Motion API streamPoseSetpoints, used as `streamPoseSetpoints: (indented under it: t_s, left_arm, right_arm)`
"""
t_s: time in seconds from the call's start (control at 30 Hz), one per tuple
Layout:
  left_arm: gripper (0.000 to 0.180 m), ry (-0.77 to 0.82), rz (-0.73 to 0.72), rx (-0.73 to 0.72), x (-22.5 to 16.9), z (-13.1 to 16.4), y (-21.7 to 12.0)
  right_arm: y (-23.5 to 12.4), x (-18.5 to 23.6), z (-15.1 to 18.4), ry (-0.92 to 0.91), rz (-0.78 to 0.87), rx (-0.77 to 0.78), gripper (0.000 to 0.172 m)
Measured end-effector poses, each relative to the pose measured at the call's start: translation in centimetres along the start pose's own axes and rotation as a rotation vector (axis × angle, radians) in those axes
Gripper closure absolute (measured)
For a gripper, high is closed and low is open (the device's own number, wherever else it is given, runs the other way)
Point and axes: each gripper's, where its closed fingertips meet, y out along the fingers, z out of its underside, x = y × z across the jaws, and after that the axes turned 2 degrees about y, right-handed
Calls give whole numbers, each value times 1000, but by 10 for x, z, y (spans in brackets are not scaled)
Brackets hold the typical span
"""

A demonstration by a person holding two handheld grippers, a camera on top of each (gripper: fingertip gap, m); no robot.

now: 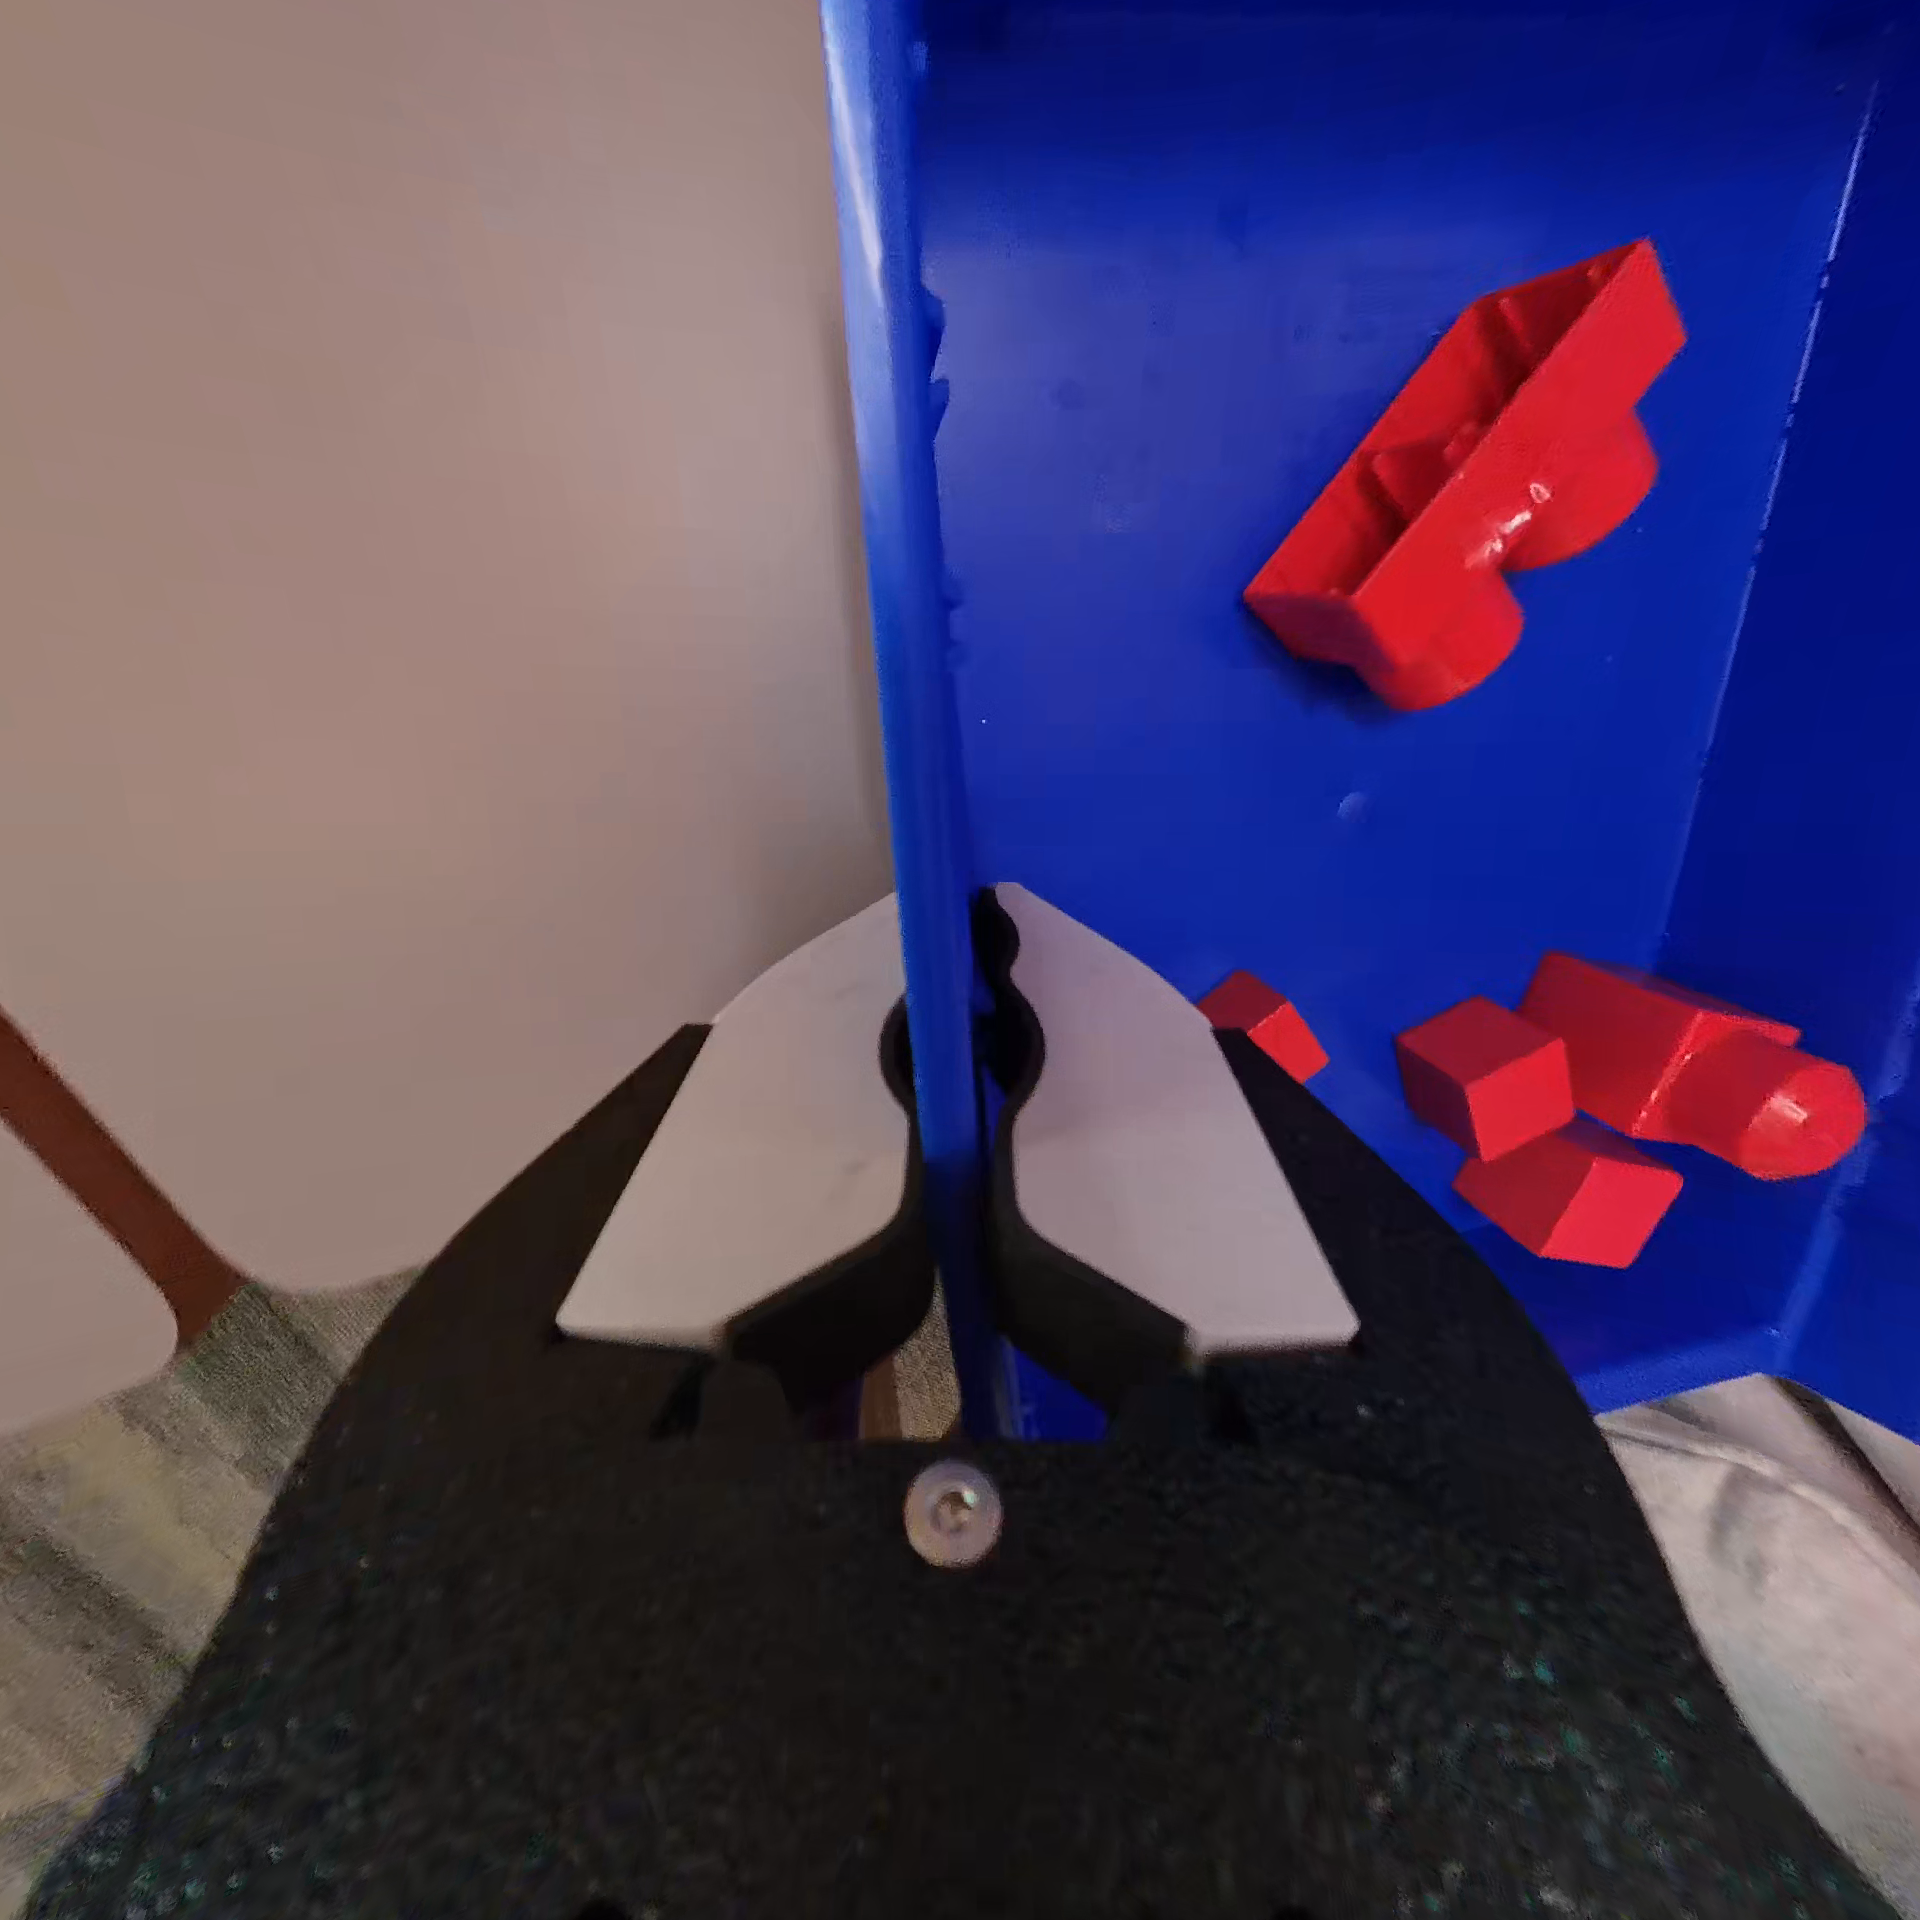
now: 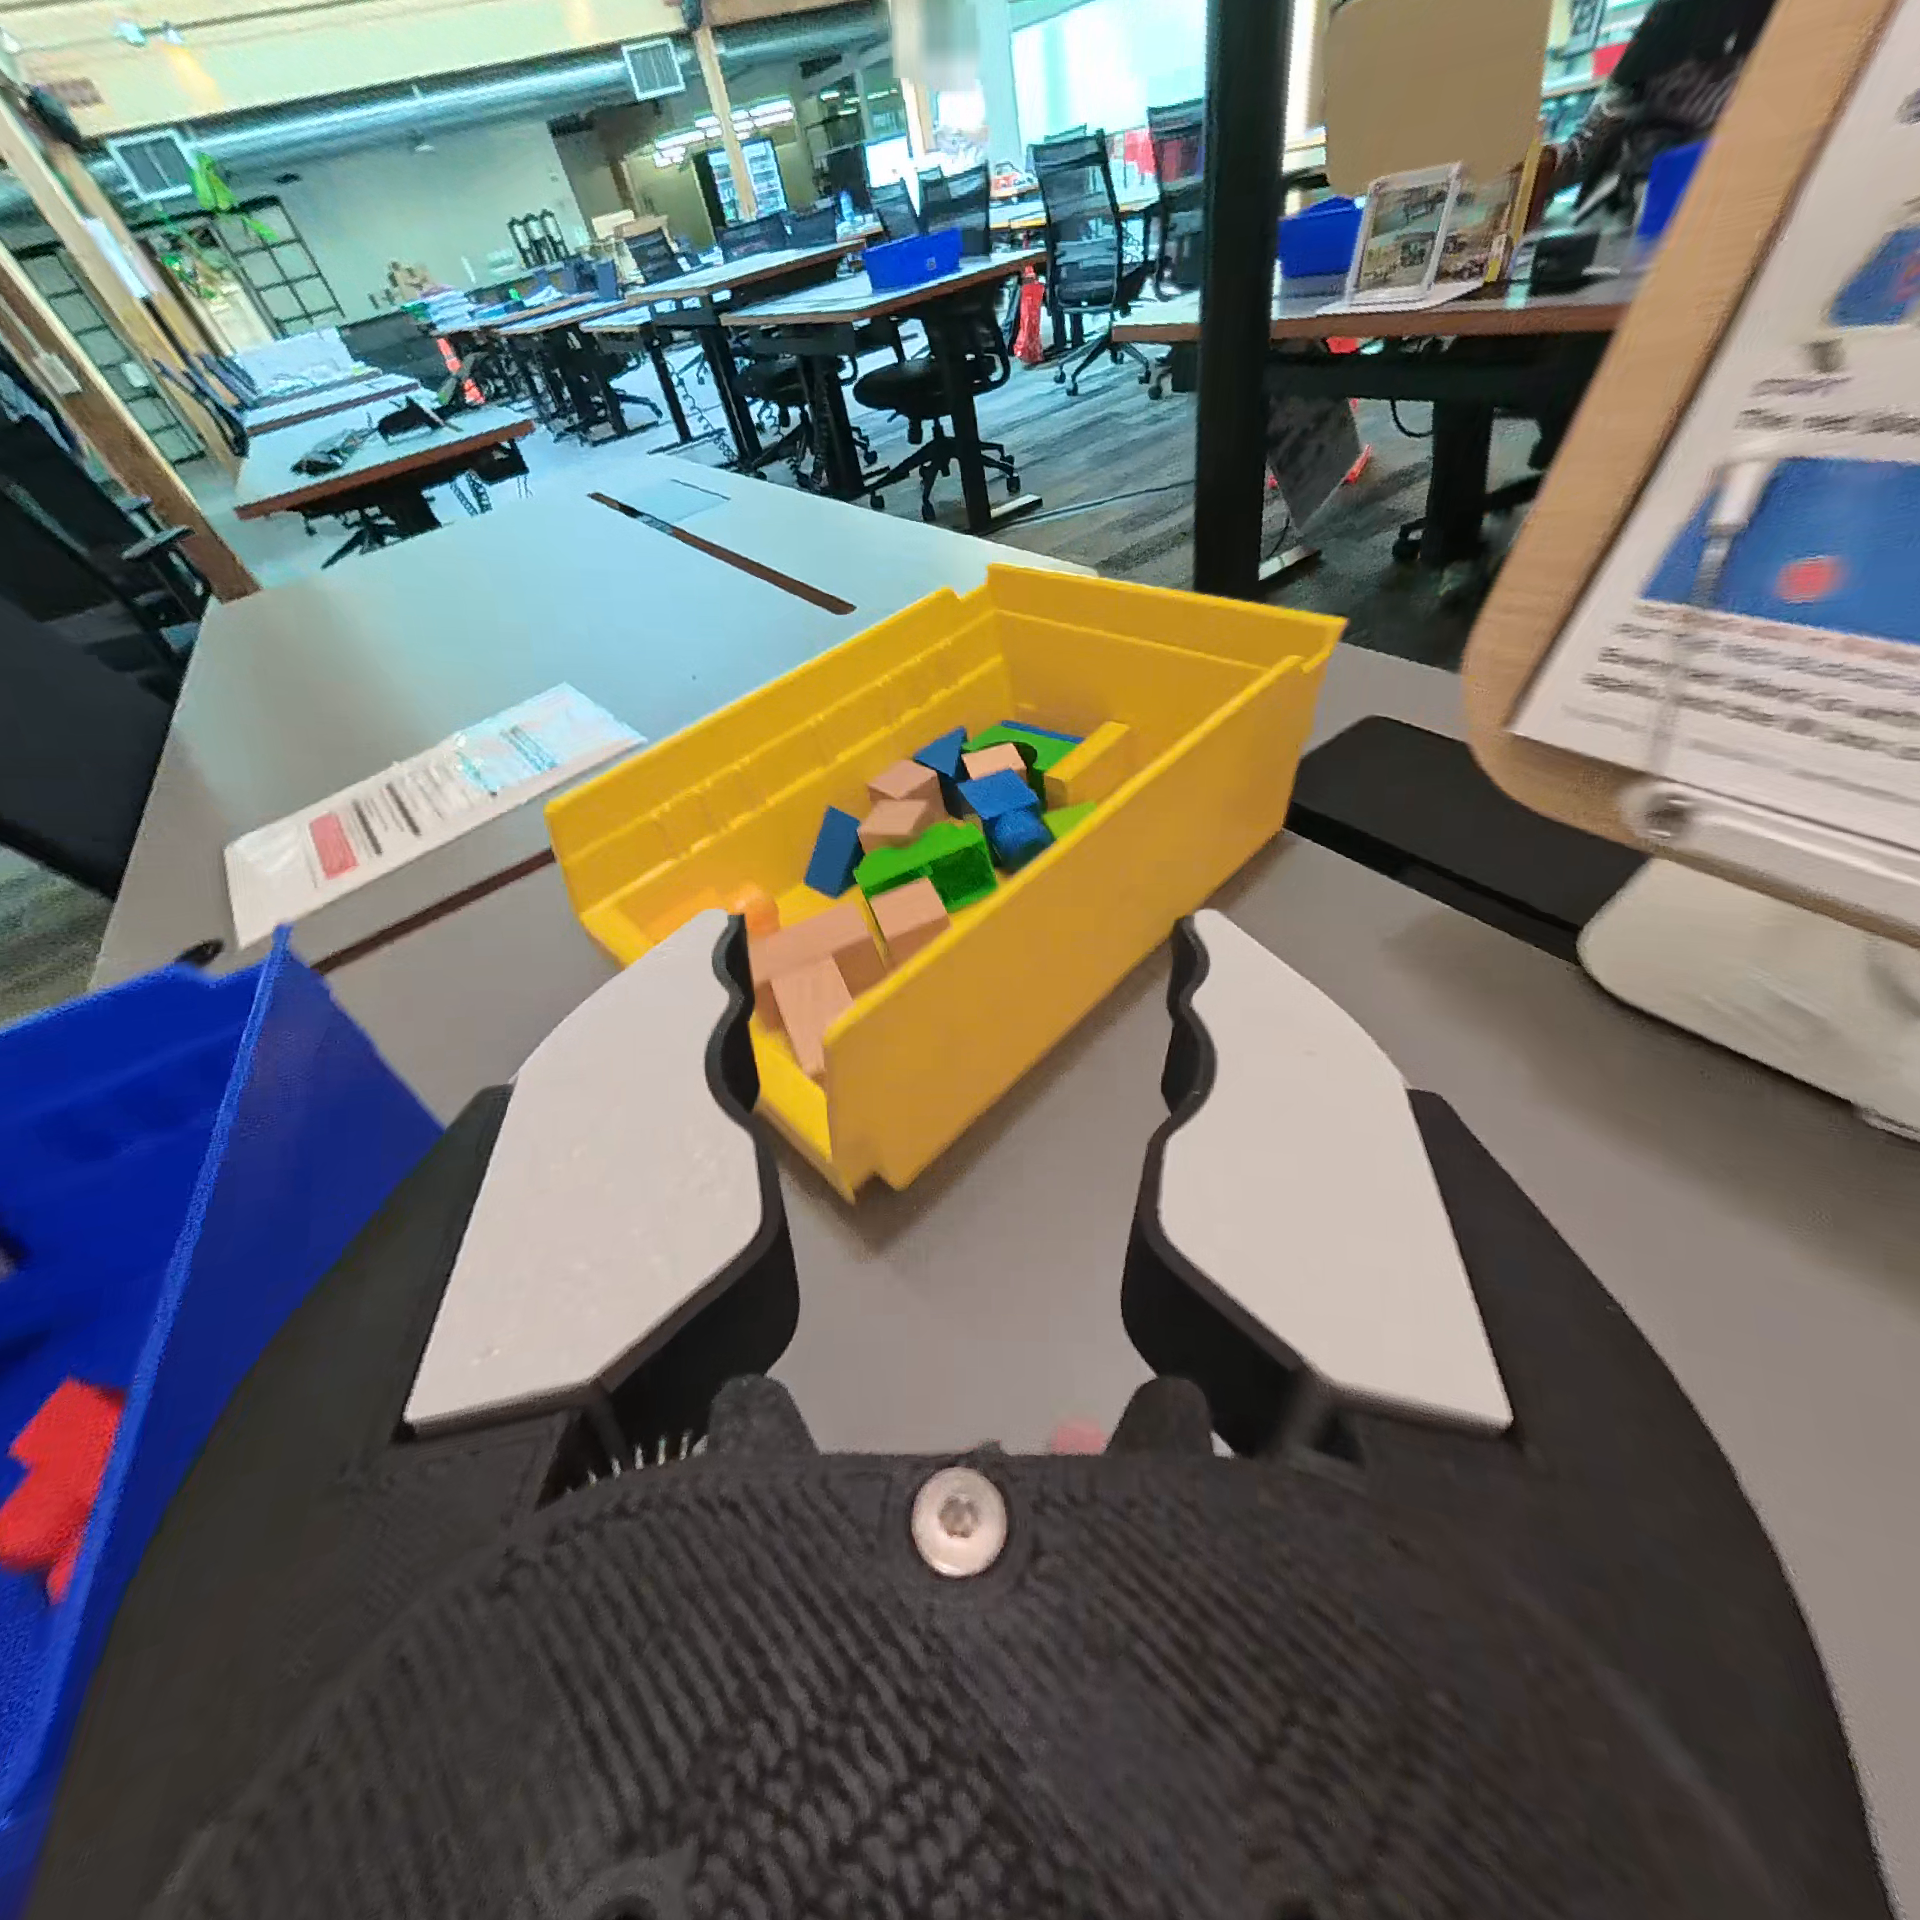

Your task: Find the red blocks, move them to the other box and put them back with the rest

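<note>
My left gripper (image 1: 961, 997) is shut on the side wall of the blue box (image 1: 1195, 727) and holds it tipped, so I look into it. Several red blocks lie inside: a long one (image 1: 1475, 468) higher up and a cluster (image 1: 1579, 1122) against the lower wall. The blue box also shows at the left edge of the right wrist view (image 2: 177, 1195), with red blocks (image 2: 52, 1475) in it. My right gripper (image 2: 961, 1029) is open and empty, just in front of the near corner of the yellow box (image 2: 1039, 987), which holds blue, green and natural wood blocks (image 2: 935, 831).
A clipboard with a printed sheet (image 2: 1714, 520) stands at the right, a white base (image 2: 1745, 987) below it. A laminated sheet (image 2: 416, 790) lies left of the yellow box. A black post (image 2: 1236, 291) and desks with chairs stand behind the table.
</note>
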Motion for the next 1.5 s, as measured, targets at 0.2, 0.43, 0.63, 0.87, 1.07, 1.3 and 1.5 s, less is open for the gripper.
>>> streamPoseSetpoints:
  t_s: [0.2, 0.43, 0.63, 0.87, 1.07, 1.3, 1.5]
  left_arm:
    - [176, -180, -60, 14, 54, 51, 4]
    - [175, -322, -110, -43, 97, 60, 0]
    - [175, -349, -125, -37, 108, 63, -2]
    - [175, -353, -125, -33, 112, 64, -3]
    - [175, -341, -127, -27, 116, 60, -3]
    - [175, -325, -115, -24, 115, 30, 4]
    - [176, -271, -93, -13, 111, -26, 18]
  right_arm:
    - [81, 9, 20, 7, 92, 99, 87]
    - [120, -10, 50, -116, 290, 220, 113]
    - [115, -36, 52, -261, 437, 259, 141]
    - [62, -56, 56, -221, 373, 287, 164]
    - [-43, -67, 74, -292, 253, 320, 163]
    - [-201, -105, 96, -270, 221, 316, 164]
    - [-337, -157, 110, -278, 412, 330, 164]
